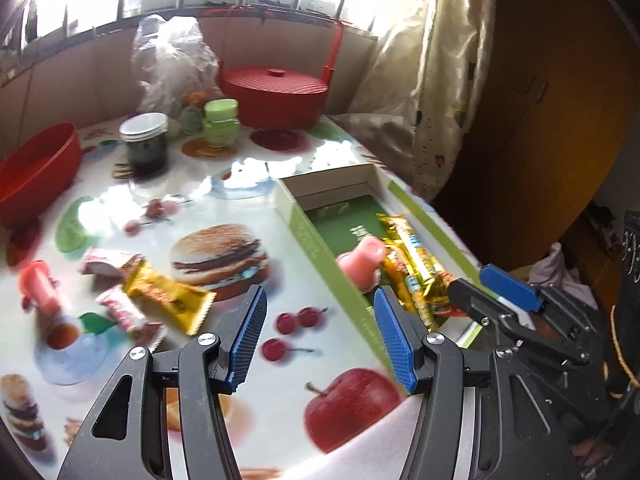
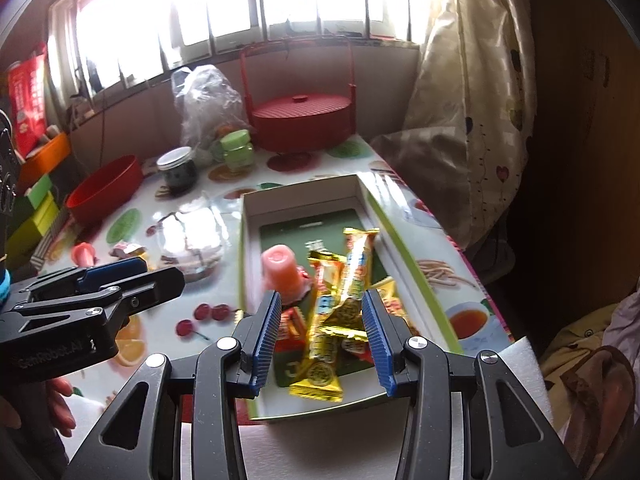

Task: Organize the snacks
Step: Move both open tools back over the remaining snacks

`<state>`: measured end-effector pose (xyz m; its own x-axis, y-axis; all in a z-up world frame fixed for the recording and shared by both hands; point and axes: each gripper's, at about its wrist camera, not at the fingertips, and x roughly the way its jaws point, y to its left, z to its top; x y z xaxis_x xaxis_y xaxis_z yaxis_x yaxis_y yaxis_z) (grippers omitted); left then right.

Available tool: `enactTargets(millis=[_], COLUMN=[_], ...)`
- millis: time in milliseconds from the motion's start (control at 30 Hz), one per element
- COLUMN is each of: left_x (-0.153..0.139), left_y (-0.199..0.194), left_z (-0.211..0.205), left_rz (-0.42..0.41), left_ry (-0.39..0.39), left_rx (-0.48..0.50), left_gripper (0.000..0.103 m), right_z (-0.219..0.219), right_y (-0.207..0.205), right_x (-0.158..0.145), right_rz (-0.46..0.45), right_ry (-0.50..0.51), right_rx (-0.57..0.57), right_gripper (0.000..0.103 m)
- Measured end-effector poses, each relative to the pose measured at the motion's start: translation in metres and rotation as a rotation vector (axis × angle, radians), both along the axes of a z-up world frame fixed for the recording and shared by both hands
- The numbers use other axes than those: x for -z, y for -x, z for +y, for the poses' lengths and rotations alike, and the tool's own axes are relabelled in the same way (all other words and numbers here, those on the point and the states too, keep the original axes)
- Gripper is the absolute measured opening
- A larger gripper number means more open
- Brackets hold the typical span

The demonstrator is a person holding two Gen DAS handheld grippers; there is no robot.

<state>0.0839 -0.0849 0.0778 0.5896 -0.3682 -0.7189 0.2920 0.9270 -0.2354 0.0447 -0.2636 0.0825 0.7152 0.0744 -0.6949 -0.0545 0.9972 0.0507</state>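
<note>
The near end of the box [image 2: 316,410] is cut off behind the right gripper [image 2: 320,340], whose jaws are held apart and empty above it, and the loose snacks [image 1: 156,298] left of the box are blurred, their print unreadable. The box is set on a tabletop [image 1: 240,208] covered with a glossy food-print cloth, with a red pot [image 1: 274,96] beyond the box under a bright window and a curtain [image 1: 432,80] to the box's right. Inside the box, gold bars [image 2: 344,288] are laid roughly along its length, away from the camera, a pink bottle [image 2: 280,272] stands beside them, and the left gripper [image 1: 320,340] is held with jaws apart and empty, just left of the box.
</note>
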Motion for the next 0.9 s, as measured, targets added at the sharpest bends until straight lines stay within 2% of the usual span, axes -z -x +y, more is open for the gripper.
enactTargets(millis=[467,733,900], left_x=[0.005,0.010,0.015], left_y=[0.011,0.013,0.012], left_z=[0.042,0.072,0.095], left_rz=[-0.053,-0.048,-0.024], left_ry=[-0.111,-0.120,-0.095], left_rx=[-0.129,-0.181,-0.219], left_gripper=[0.057,0.057,0.057], right_z=[0.044,0.079,0.099], right_y=[-0.006,-0.014,-0.021], right_x=[0.001,0.006,0.012], right_rz=[-0.009,-0.003,0.008], right_ry=[-0.051,-0.050,-0.034], right_rx=[-0.124,-0.224,-0.274], right_gripper=[0.043,0.044,0.044])
